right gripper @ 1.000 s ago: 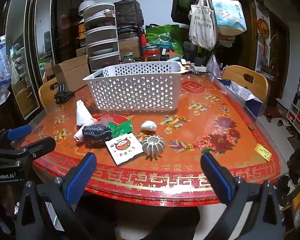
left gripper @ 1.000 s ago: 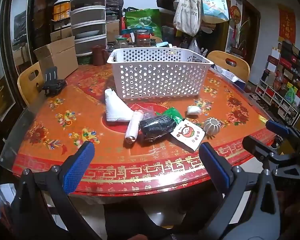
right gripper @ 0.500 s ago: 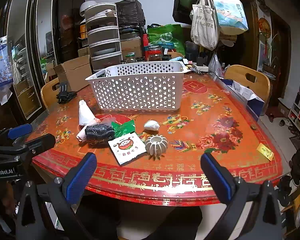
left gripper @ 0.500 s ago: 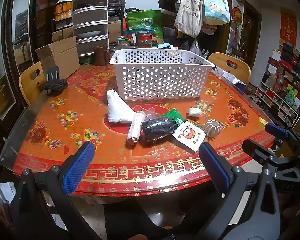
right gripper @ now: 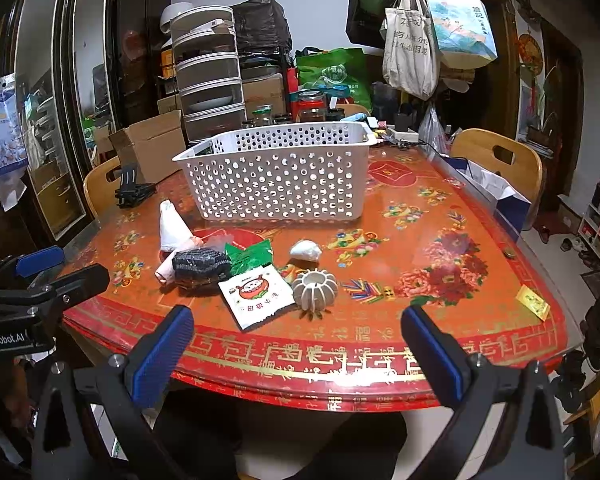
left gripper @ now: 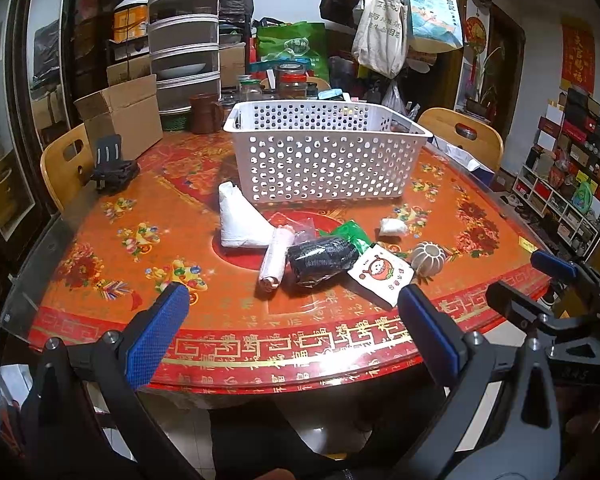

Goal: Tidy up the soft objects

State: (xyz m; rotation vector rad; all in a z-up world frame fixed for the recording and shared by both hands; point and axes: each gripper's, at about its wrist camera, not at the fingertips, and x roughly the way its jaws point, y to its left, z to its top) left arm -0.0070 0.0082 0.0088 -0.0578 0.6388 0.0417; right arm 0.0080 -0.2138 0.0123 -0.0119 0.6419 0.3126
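A white perforated basket (left gripper: 324,152) (right gripper: 276,172) stands at the middle back of the red round table (left gripper: 140,216). In front of it lie a white folded bag (left gripper: 240,220), a pale roll (left gripper: 274,260), a black bundle (left gripper: 322,258) (right gripper: 200,264), a green packet (right gripper: 248,254), a white cartoon pouch (left gripper: 382,274) (right gripper: 256,290), a small white wad (left gripper: 392,226) (right gripper: 306,250) and a ribbed white ball (left gripper: 428,258) (right gripper: 314,290). My left gripper (left gripper: 292,332) and right gripper (right gripper: 296,352) are open and empty at the table's near edge.
A black clip holder (left gripper: 112,168) and a cardboard box (left gripper: 120,116) sit at the back left. Jars (left gripper: 292,84), stacked trays (left gripper: 184,44) and hanging bags (left gripper: 380,32) stand behind. Wooden chairs (left gripper: 464,136) flank the table. A yellow card (right gripper: 534,302) lies at right.
Both grippers have moved slightly forward toward the table; the objects appear a little closer. Nothing on the table has moved.
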